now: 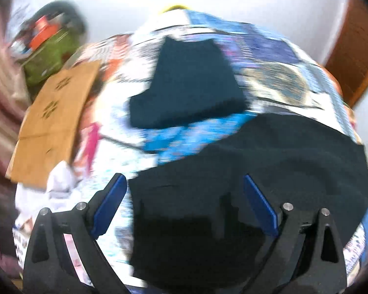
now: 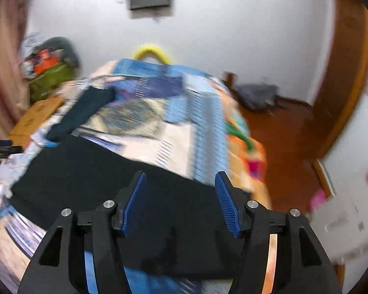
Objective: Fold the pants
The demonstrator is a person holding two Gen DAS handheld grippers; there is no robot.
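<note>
Black pants (image 1: 269, 161) lie spread across the near part of a bed with a patterned sheet (image 1: 184, 134). My left gripper (image 1: 184, 178) is open above their near left edge and holds nothing. The same pants show in the right wrist view (image 2: 98, 171). My right gripper (image 2: 181, 176) is open above their near right part and holds nothing. A folded dark blue garment (image 1: 191, 83) lies farther back on the bed; it also shows in the right wrist view (image 2: 85, 112). Both views are blurred by motion.
A cardboard box (image 1: 54, 120) sits at the bed's left side, with a green bag (image 1: 49, 58) of clutter behind it. A wooden floor (image 2: 282, 147) and a dark bag (image 2: 257, 95) lie right of the bed. White wall behind.
</note>
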